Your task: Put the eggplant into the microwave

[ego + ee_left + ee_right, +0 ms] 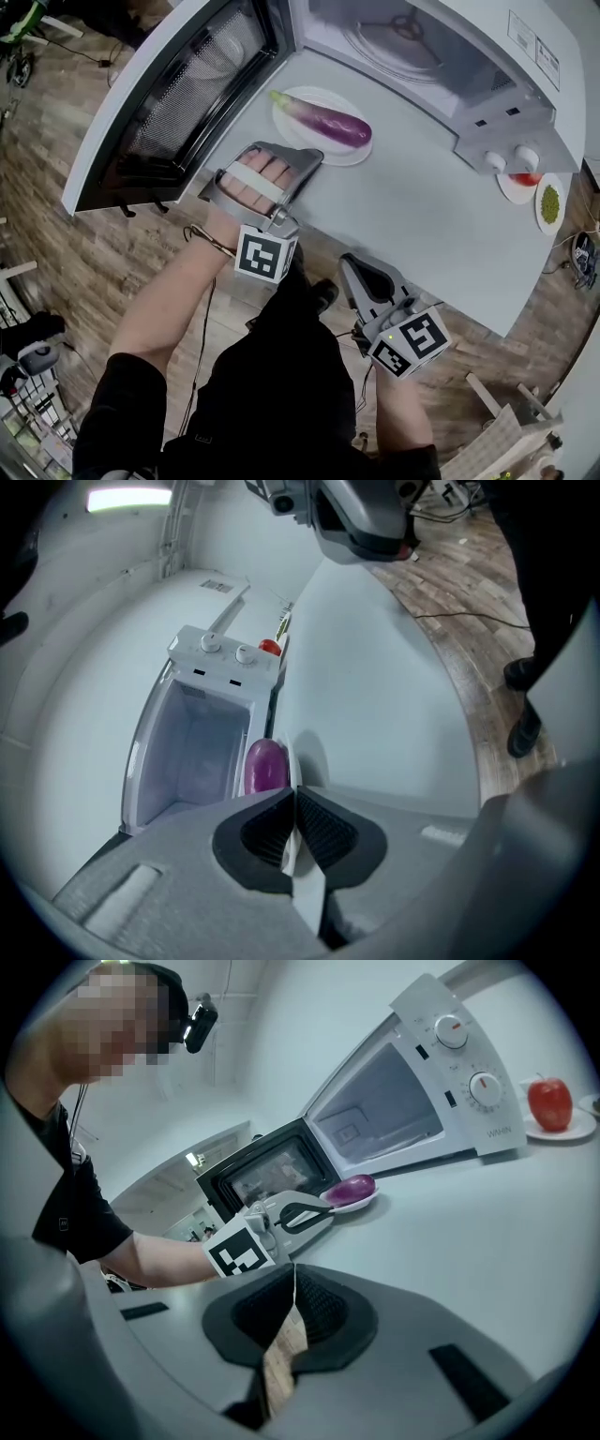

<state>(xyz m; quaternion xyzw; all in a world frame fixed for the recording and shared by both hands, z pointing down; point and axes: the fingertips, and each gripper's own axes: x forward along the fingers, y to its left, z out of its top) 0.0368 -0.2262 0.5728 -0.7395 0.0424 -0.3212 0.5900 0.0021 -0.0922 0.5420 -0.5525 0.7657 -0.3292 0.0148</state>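
The eggplant (323, 119) lies on a white plate (349, 157) on the counter (422, 216), just in front of the open microwave (525, 103). The left gripper (307, 157) has its jaws pinched on the plate's near rim, probably so plate and eggplant can go in together. The right gripper (358, 269) hangs back at the counter's edge, jaws closed on nothing.

I'm seeing a red apple (549, 1102) sitting on a small white plate (572, 1131) at the right edge of the frame, green food (549, 203) lying on a second plate (544, 226) beside it on the pale desk (422, 225), wooden floor (56, 234) showing around.
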